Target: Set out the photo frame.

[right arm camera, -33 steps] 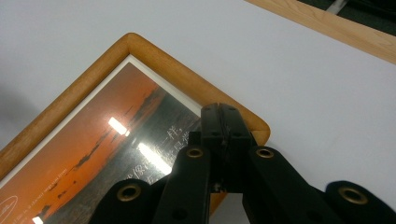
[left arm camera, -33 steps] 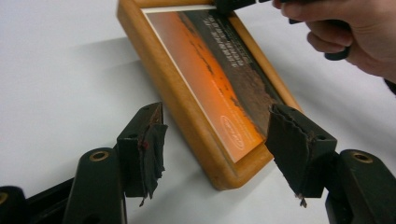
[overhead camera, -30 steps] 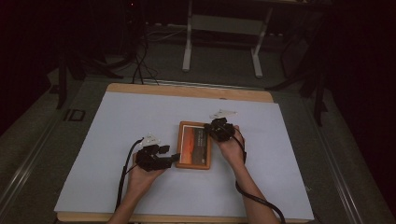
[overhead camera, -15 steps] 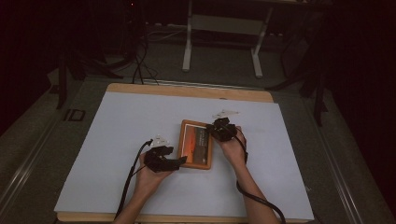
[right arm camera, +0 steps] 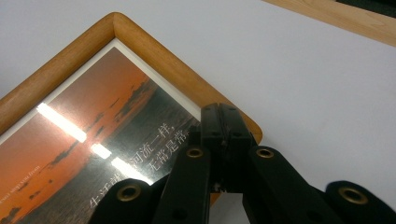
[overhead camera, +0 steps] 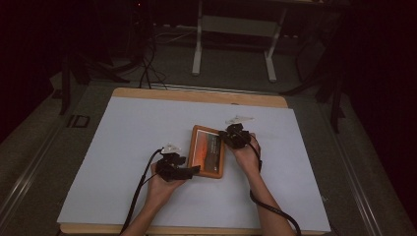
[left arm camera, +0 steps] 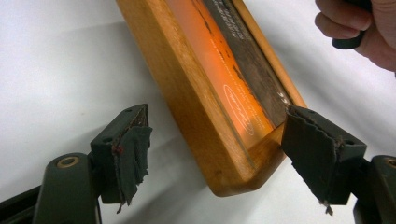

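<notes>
On the white surface (overhead camera: 123, 147) lies a picture frame (overhead camera: 208, 157), flat. The right tool (right arm camera: 224, 140) is pressed shut on its far corner. The left tool (left arm camera: 217, 149) is wide open around the near corner, not gripping yet.

The left claw (left arm camera: 219, 158) gapes wide around the near corner of the wooden picture frame (left arm camera: 205, 116); beyond the frame, a hand (left arm camera: 359, 28).

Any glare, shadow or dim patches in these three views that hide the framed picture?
High view: dark surroundings, the wooden-framed sunset picture small and dim on the white table sheet. Right gripper view: bright strip-light reflections streak the glass, washing out some print. Left gripper view: evenly lit, a soft shadow beside the frame, open left gripper pads sharp.
</notes>
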Demonstrator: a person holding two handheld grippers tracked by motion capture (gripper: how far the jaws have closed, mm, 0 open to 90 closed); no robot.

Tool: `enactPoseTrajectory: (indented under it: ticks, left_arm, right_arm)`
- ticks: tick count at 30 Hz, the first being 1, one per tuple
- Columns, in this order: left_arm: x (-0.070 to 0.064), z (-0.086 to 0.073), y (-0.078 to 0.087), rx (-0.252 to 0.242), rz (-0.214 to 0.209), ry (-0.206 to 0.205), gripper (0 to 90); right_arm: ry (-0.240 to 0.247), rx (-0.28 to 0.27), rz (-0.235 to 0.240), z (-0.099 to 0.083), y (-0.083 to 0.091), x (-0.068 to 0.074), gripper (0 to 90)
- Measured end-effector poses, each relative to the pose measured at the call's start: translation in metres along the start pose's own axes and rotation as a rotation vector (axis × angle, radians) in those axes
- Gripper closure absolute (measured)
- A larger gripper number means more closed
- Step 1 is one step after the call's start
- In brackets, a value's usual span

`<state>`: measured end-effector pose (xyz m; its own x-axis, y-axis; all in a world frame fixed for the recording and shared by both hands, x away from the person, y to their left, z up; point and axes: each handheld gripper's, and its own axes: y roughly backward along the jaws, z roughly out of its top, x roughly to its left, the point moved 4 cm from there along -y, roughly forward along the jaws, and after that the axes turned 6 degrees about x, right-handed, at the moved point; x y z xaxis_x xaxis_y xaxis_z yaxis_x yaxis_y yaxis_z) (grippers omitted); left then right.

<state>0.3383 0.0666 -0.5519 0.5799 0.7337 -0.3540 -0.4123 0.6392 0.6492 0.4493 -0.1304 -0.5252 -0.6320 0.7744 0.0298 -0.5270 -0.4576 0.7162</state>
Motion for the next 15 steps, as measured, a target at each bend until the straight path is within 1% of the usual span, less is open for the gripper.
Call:
enactPoseTrajectory:
  ticks: [4,6,9,12,15]
  left_arm:
    - [-0.002,0.000,-0.002,0.002,-0.009,-0.002,25.2]
    - [-0.005,0.000,-0.005,0.013,-0.024,-0.003,26.2]
    - [-0.008,0.001,-0.007,0.020,-0.035,0.000,28.8]
    - [-0.011,0.002,-0.009,0.030,-0.040,-0.004,29.5]
    - [-0.015,0.003,-0.014,0.040,-0.060,0.001,30.0]
  right_arm:
    - [-0.004,0.000,0.000,0.000,0.000,-0.001,89.9]
    - [-0.004,0.002,0.002,0.000,-0.001,-0.002,89.9]
    - [-0.003,0.006,-0.001,0.000,-0.001,-0.003,89.9]
    - [-0.004,0.008,-0.003,0.000,-0.002,-0.004,89.9]
    - [-0.014,0.014,-0.003,-0.001,-0.003,-0.007,89.9]
